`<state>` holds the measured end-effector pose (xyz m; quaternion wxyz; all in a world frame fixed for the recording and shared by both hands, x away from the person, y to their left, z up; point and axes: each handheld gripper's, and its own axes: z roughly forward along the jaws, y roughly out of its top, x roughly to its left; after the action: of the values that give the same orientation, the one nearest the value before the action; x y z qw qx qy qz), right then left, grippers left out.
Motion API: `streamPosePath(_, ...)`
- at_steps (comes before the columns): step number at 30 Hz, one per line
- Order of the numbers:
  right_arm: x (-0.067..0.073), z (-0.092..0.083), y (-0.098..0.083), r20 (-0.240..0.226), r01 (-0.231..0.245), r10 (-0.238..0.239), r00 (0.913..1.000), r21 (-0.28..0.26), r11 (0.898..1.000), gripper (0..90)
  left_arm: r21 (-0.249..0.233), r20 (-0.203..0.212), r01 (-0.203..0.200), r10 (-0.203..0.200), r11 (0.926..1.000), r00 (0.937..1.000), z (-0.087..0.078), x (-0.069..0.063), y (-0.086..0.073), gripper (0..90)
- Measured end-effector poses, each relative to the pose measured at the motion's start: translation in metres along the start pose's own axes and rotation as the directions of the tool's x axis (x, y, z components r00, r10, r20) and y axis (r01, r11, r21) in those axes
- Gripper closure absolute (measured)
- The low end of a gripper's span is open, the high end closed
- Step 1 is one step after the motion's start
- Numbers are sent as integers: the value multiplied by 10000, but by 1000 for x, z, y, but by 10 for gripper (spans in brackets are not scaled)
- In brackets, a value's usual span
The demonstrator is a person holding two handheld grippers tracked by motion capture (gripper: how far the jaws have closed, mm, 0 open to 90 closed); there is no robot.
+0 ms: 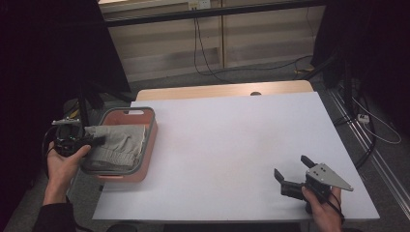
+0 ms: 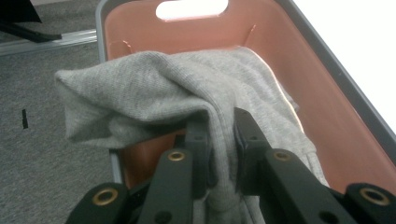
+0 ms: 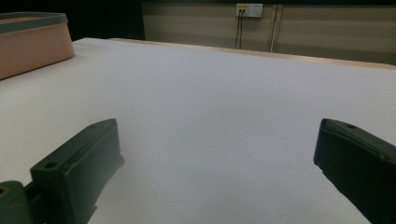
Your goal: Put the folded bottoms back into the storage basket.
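Inspector A: Left hand-held gripper (image 2: 219, 140)?

Inspector B: Clenched on a fold of the grey knitted cotton garment (image 2: 177, 93). The garment lies in the pink rectangular plastic basket with the grey rim (image 1: 151, 126), at the left edge of the white worktop (image 1: 232, 145), with 1 corner draped over the basket's left rim.

Inspector A: Right hand-held gripper (image 1: 292, 170)?

Inspector B: Released, both jaws wide apart, nothing between them, low over the worktop's near right corner, well apart from the basket.

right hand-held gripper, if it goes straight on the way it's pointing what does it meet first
The open right hand-held gripper points over bare white table. Its way looks free; the pink bin sits off to the side, though depth is unclear.
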<state>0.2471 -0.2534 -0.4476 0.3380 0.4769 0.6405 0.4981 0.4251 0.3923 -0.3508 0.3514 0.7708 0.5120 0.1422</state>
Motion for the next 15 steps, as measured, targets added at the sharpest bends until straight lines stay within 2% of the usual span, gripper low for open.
streamPosePath(15,0,0,0,17,40,-40,10000,-1,10000,5,185,140,94,-96,9998,9999,8,-3,4,791)
